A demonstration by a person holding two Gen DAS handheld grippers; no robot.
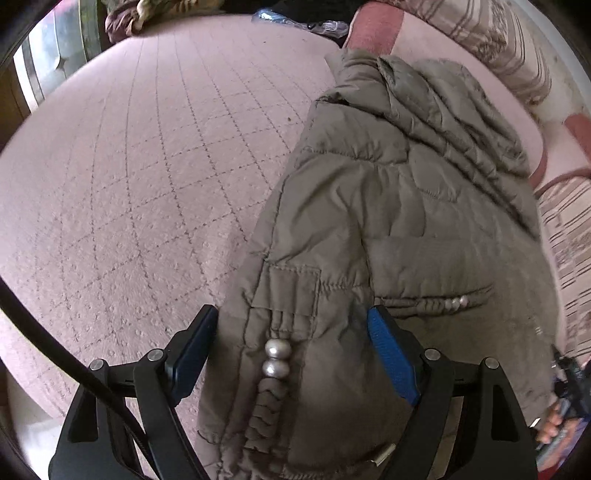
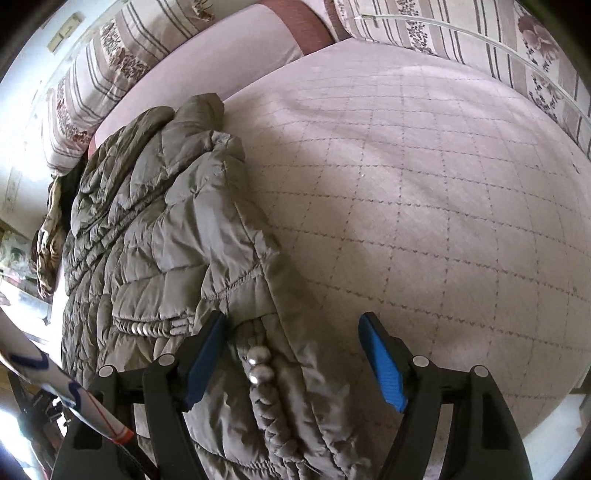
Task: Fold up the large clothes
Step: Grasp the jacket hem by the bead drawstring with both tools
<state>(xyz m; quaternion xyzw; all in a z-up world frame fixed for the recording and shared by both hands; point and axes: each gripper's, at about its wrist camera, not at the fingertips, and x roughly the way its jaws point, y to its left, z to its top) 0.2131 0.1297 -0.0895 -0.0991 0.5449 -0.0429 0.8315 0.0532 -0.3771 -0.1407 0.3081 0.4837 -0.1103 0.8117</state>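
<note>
A khaki quilted puffer jacket (image 1: 402, 229) lies folded lengthwise on a pink quilted bed (image 1: 147, 166). In the left wrist view its hem with metal beads (image 1: 275, 358) lies between the fingers of my left gripper (image 1: 291, 317), which is open around the hem, jaws wide apart. In the right wrist view the jacket (image 2: 155, 236) lies at the left, and my right gripper (image 2: 293, 325) is open over its beaded hem corner (image 2: 258, 365), the right finger (image 2: 384, 365) over bare bedspread.
Striped floral cushions (image 2: 461, 40) and a pink bolster (image 2: 236, 40) line the bed's far edges. More clothes (image 1: 147, 14) lie at the far side, and a plastic bag (image 1: 295, 20). The bedspread (image 2: 424, 184) stretches right of the jacket.
</note>
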